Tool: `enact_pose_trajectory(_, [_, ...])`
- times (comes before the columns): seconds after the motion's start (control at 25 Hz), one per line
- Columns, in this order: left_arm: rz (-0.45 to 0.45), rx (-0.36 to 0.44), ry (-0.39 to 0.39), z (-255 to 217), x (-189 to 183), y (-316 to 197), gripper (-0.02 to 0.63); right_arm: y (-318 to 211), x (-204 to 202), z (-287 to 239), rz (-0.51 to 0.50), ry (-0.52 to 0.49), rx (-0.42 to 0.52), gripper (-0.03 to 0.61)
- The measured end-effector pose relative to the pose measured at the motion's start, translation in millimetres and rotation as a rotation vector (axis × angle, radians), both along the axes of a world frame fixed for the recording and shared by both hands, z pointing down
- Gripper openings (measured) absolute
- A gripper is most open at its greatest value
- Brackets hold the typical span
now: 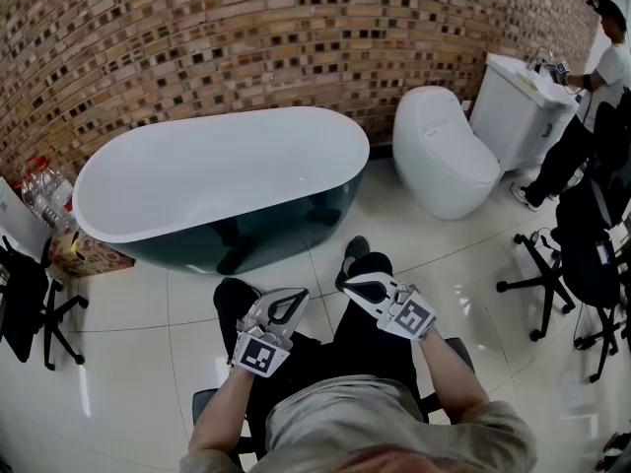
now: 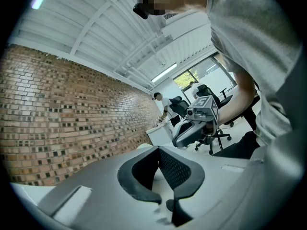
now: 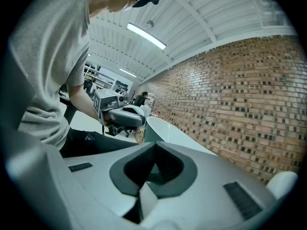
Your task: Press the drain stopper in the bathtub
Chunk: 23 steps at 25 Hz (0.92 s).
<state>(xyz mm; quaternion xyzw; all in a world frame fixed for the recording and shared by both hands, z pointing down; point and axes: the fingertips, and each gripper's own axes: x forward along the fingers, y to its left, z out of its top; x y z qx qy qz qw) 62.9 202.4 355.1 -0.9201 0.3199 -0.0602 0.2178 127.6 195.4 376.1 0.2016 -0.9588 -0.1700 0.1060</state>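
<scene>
A seated person in a grey T-shirt holds two hand grippers above the lap, facing an oval bathtub (image 1: 266,227) that stands on the glossy tiled floor (image 1: 128,363) against a brick wall (image 1: 246,37). The left gripper (image 1: 296,299) points forward over the left knee. Its dark jaws curve round to meet at the tips, with nothing caught between them. The right gripper (image 1: 351,283) hangs just beside it over the right knee, angled inward toward its partner. Its jaws are likewise drawn together and carry nothing.

Both tools are well apart from the tub, which lies beyond the person's dark shoes (image 1: 355,249). The tub is white inside and dark teal outside (a smooth, unbroken-looking basin from this spot). The drain stopper cannot be made out in that pale interior from any view.

A white toilet (image 1: 444,151) sits to the right of the tub, its cistern against the same wall. A second person (image 1: 592,106) in a white top and dark cap stands beside the cistern with an arm reaching over its lid. Black office chairs (image 1: 577,254) crowd the right edge of the room. At the tub's left end a pack of clear bottles (image 1: 44,190) rests near a printed carton (image 1: 84,254), and another dark chair (image 1: 25,304) stands beside them. White ceiling beams and strip lights show overhead in both gripper views.
</scene>
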Motion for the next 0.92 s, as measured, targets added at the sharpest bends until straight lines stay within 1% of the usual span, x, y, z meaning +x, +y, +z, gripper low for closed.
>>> enact_pose_trajectory(0.68, [0.01,0.005,-0.01,0.2,2.6,-0.2,0.009,1.5,-5.0,2.6,-0.014,0.034,0.007,0.001])
enact_pose_trajectory(0.92, [0.009,0.006,-0.018,0.7,3.5,-2.0,0.009,-1.0,-3.7,1.6,-0.012,0.024,0.006,0.0])
